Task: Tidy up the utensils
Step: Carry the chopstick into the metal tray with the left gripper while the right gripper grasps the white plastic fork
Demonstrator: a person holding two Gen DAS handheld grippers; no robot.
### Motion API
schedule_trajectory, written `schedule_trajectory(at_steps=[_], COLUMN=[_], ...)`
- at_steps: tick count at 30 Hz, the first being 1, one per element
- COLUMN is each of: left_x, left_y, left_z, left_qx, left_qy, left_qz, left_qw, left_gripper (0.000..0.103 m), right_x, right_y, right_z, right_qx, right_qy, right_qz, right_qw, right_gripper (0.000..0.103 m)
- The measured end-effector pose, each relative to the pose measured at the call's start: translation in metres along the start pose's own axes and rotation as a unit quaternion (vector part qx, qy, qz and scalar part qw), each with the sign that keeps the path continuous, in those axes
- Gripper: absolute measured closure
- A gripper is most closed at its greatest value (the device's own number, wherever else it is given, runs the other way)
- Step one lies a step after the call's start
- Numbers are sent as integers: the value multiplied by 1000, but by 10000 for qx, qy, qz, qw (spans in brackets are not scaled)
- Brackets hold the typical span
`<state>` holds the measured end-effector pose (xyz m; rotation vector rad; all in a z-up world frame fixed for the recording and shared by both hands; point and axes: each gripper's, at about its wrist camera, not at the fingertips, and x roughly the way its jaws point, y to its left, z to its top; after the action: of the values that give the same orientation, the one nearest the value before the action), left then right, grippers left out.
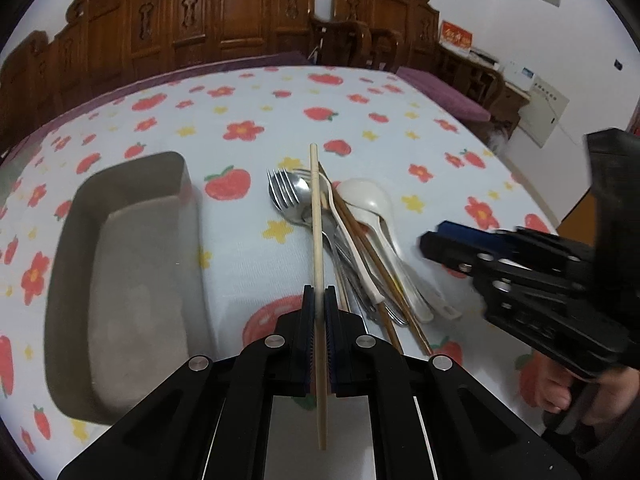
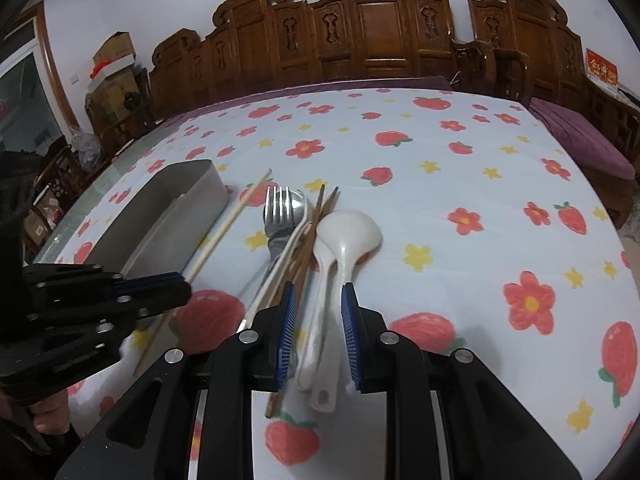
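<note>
My left gripper (image 1: 319, 300) is shut on a pale wooden chopstick (image 1: 316, 216), which sticks out forward over the utensil pile and back behind the pads. The pile lies on the flowered tablecloth: metal forks (image 1: 285, 192), white spoons (image 1: 370, 202), brown chopsticks (image 1: 372, 256). In the right wrist view my right gripper (image 2: 318, 296) stands open low over the pile, its blue pads (image 2: 289, 320) on either side of the white spoons' handles (image 2: 326, 344). The left gripper (image 2: 185, 285) shows there at the left with the pale chopstick (image 2: 232, 220).
An empty grey rectangular tray (image 1: 120, 184) sits left of the pile, also seen as the tray (image 2: 176, 200). Carved wooden chairs (image 2: 372, 28) line the table's far edge. A person's hand (image 1: 560, 392) grips the right tool's handle.
</note>
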<state>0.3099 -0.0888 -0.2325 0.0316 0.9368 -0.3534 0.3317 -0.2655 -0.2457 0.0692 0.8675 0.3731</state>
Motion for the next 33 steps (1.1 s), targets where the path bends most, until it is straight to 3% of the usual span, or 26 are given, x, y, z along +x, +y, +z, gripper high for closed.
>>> schedule_trajectory(at_steps=[9,17,23,33], left_x=[-18,-29,-39,-60], left_y=[19,26,31,42], left_z=[4,6,8,9], left_qx=[-125,-174,-192,-244], left_qy=[-193,-308,-432,-625], left_qz=[-62,-30,21,158], left_qw=[9997,9994,9989,9976], left_gripper=[99,99,99,99], right_x=[29,54,54,32], right_y=[28,40,33,30], right_z=[13,12,11,17], right_qx=[-268,-427,-340,-279], right_qy=[79,418,500,197], right_qz=[150,-180,-326,-420], right_qw=[9995,9981,9976,9985], right_gripper=[78,78,94,99])
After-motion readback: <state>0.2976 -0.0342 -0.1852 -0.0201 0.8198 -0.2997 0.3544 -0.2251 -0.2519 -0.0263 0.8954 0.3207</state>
